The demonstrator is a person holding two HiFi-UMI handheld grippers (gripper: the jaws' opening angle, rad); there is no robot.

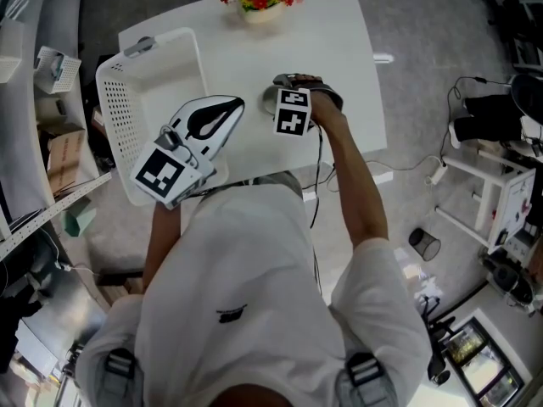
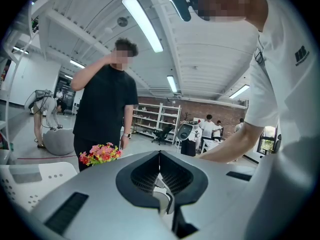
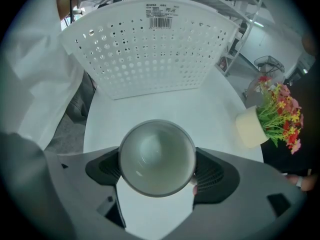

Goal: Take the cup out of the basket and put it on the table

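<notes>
Stood at the set-down step, by the look of things. Gripped the white cup (image 3: 156,154) across its widest part with the right gripper (image 3: 158,170), pressing a pad to either side, mouth up and empty inside. Carried it clear of the perforated white basket (image 3: 150,44), over bare table (image 3: 150,111), well in front of the basket wall and with the pot of flowers (image 3: 260,121) off to one side. Could not settle contact with the tabletop: touching, or just above.

Called next, as a judgement, for a straight lowering to full, flat contact, then a gentle parting of the jaws, wide enough to free the cup's sides, then a level backing away without dragging a pad along the cup and tipping it. Offered plenty of open table all round, so little risk of a knock against anything else.

Reached the right forearm (image 1: 352,185) forward from the body over the near table edge, hand (image 1: 327,100) wrapped round the gripper behind its marker cube (image 1: 293,113). Held the left gripper (image 1: 222,113) idle above the basket's near right corner, elbow bent close to the body, nose tilted up enough to look across the room at a standing person (image 2: 105,109) rather than down at the work. Had its jaws pressed together on nothing.
</notes>
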